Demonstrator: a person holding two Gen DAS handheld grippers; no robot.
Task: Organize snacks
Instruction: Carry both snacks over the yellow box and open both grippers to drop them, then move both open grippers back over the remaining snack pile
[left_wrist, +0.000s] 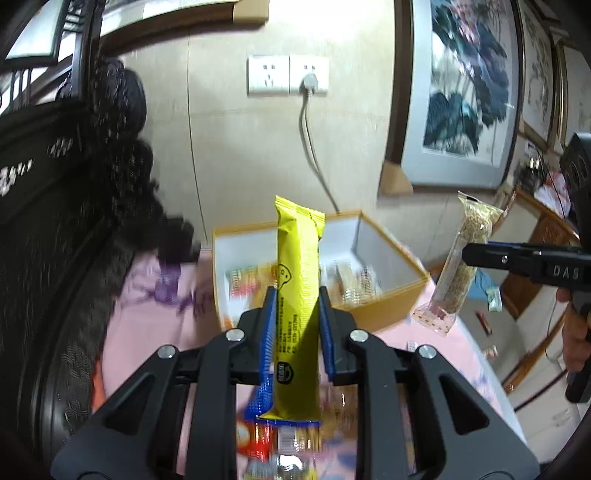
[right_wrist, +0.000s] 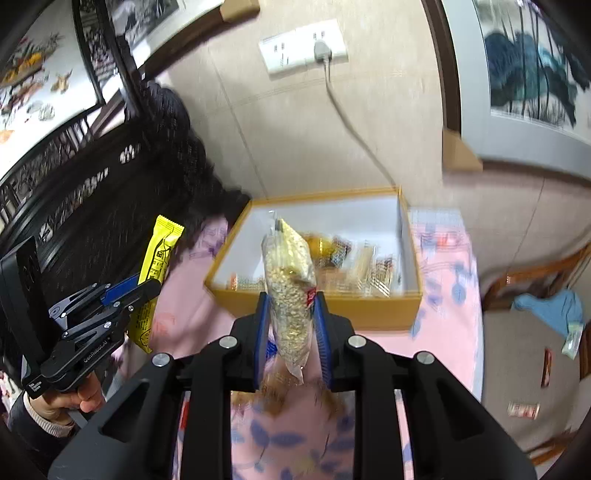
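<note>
My left gripper (left_wrist: 297, 295) is shut on a long yellow snack bar (left_wrist: 298, 295), held upright above the pink cloth in front of the box. It also shows in the right wrist view (right_wrist: 159, 258), at left. My right gripper (right_wrist: 290, 299) is shut on a clear packet of grain snack (right_wrist: 290, 295), also held up before the box. This packet shows in the left wrist view (left_wrist: 458, 266), at right. The yellow cardboard box (right_wrist: 325, 302) with white inside walls holds several wrapped snacks.
The table has a pink flowered cloth (right_wrist: 447, 295). A dark carved wooden screen (right_wrist: 92, 177) stands at left. A wall socket with a plugged cable (left_wrist: 308, 83) is behind the box. More snack packets (left_wrist: 273, 439) lie under my left gripper. Small packets (right_wrist: 522, 410) lie on the floor at right.
</note>
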